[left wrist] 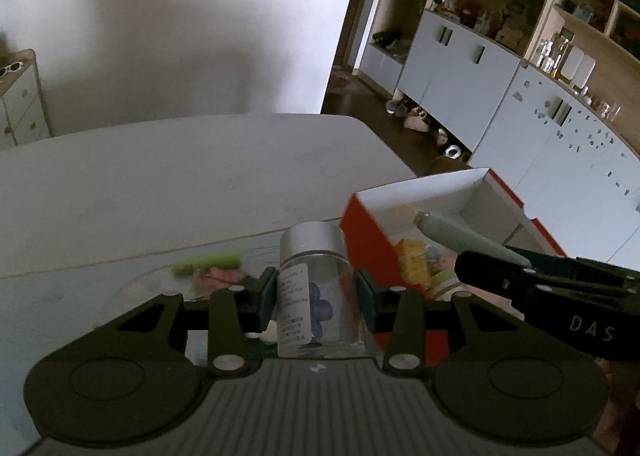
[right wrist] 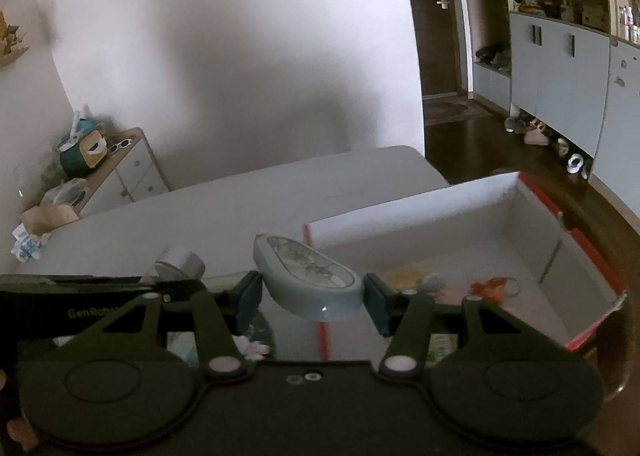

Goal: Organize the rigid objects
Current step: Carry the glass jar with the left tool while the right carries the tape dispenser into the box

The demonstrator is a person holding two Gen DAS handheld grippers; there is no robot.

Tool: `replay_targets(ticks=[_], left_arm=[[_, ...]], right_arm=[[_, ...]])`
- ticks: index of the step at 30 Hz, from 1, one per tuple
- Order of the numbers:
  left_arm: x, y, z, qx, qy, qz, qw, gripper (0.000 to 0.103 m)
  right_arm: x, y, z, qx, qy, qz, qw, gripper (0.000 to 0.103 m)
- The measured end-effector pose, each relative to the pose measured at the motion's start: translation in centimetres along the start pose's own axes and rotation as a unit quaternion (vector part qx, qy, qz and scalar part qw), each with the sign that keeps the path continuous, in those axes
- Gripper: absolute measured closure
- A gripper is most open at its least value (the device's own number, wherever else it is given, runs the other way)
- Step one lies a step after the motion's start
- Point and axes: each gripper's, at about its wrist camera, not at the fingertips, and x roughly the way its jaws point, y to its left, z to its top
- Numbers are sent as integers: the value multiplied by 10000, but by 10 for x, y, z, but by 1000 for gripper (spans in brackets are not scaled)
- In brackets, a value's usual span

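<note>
Clear jar (left wrist: 310,292) with silver lid, blue beads inside: lower centre of left wrist frame, upright, between the left gripper (left wrist: 316,296) pads; both pads look in contact, so jaws clamped on it.

Pale green oval case (right wrist: 308,280): centre of right wrist frame, tilted, held in the right gripper (right wrist: 310,298), jaws closed on its ends. It hangs over the near wall of the red-and-white box (right wrist: 440,208).

Risks (judgement):
- Jar is smooth; a light grip could let it slide or rotate.
- Case could clip the box wall on lowering.
- Grippers are close together; they may collide.

Room: box floor mostly bare at right; small toys at its lower left. White table (left wrist: 180,176) open in the upper half.
</note>
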Motion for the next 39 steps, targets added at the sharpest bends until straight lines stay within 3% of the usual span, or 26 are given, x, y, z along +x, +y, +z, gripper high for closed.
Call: replay_targets(ticks=[21, 34, 39], left_arm=[[65, -114, 11, 186, 210, 113, 9995, 61], [152, -148, 41, 363, 829, -31, 9959, 61], [173, -155, 45, 544, 897, -33, 9945, 61]], right_arm=[[-7, -132, -1, 27, 153, -310, 9994, 49], [27, -136, -14, -938, 696, -206, 9929, 49], [41, -136, -14, -1151, 881, -135, 9893, 49]])
